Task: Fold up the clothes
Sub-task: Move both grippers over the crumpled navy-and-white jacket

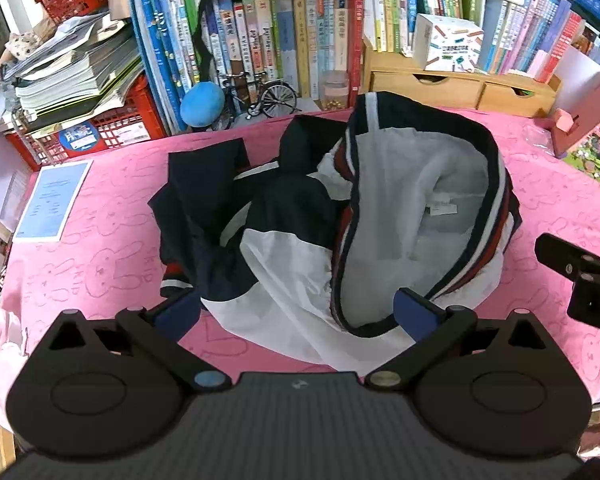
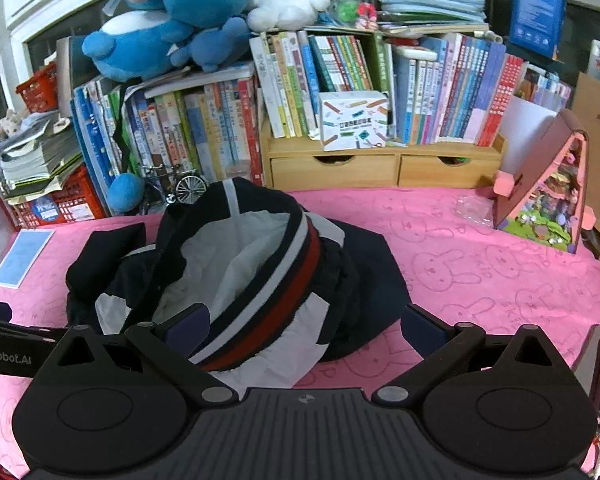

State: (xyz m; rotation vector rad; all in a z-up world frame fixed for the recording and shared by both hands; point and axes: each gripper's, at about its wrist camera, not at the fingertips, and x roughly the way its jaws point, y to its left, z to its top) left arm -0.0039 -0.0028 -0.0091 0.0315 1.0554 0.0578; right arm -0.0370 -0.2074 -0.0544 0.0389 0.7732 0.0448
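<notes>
A pink rabbit-print tablecloth (image 2: 480,264) carries a blue sheet (image 1: 52,200) at its left edge, with a red crate (image 1: 132,120), a model bicycle (image 1: 260,96), upright books (image 2: 452,92), a wooden drawer unit (image 2: 380,168) and blue plush toys (image 2: 172,20) behind.

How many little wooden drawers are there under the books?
2, side by side in the wooden organiser behind the pink cloth: the left drawer and the right drawer. Nothing seems hidden there.

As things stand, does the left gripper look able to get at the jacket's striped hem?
Probably yes. The left gripper is open, pointing down at the jacket; the striped hem lies between its fingers with nothing over it.
</notes>
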